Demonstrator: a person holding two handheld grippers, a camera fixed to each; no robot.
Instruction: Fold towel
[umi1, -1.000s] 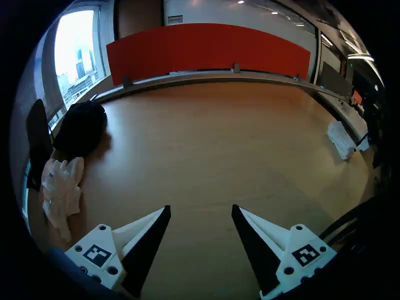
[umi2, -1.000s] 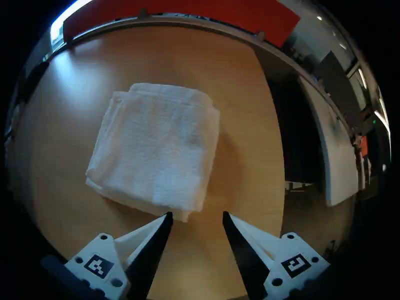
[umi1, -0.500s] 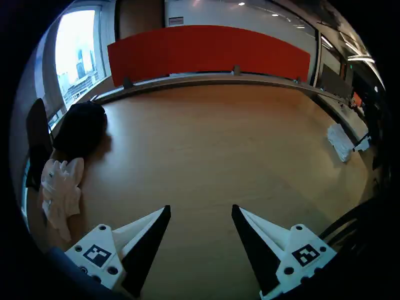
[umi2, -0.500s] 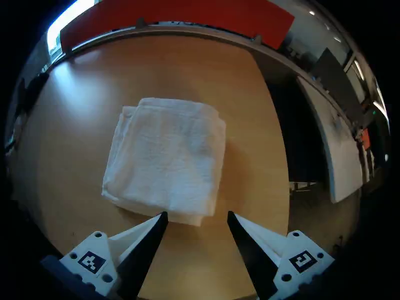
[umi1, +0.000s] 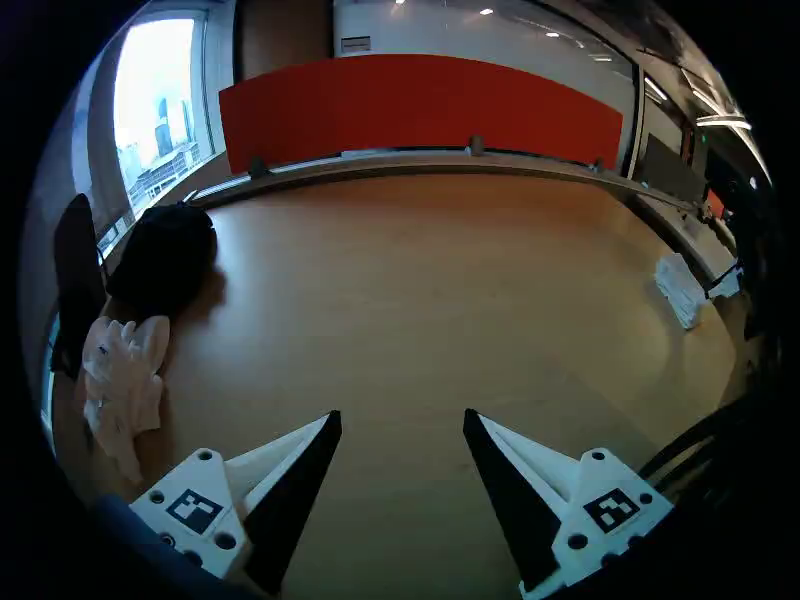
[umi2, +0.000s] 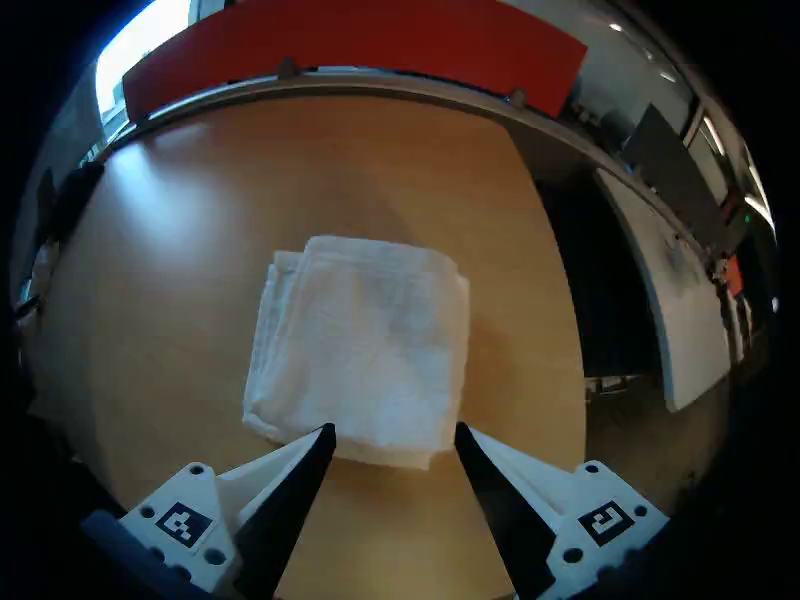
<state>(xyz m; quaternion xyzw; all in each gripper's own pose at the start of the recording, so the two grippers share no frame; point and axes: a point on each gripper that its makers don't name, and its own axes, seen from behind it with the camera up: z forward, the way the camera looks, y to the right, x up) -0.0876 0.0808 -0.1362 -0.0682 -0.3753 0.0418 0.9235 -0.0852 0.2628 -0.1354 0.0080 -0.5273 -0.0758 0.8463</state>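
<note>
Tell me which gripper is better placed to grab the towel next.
Right, likely. The folded towel lies just ahead of the open right gripper. The left gripper, also open, sees it far off at the table edge.

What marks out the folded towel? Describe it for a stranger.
Find the broad wooden table by the red partition panel. Near its right edge, ahead of the right claw, lies the white terry towel. It is folded square, unlike the crumpled white cloth.

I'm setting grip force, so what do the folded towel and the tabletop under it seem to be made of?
Folded towel: white terry cloth, probably cotton, going by its nubby matte texture and soft layered edges. Tabletop: light wood or wood-look laminate, smooth and semi-gloss, as window light reflects off it; which of the two I cannot tell.
</note>
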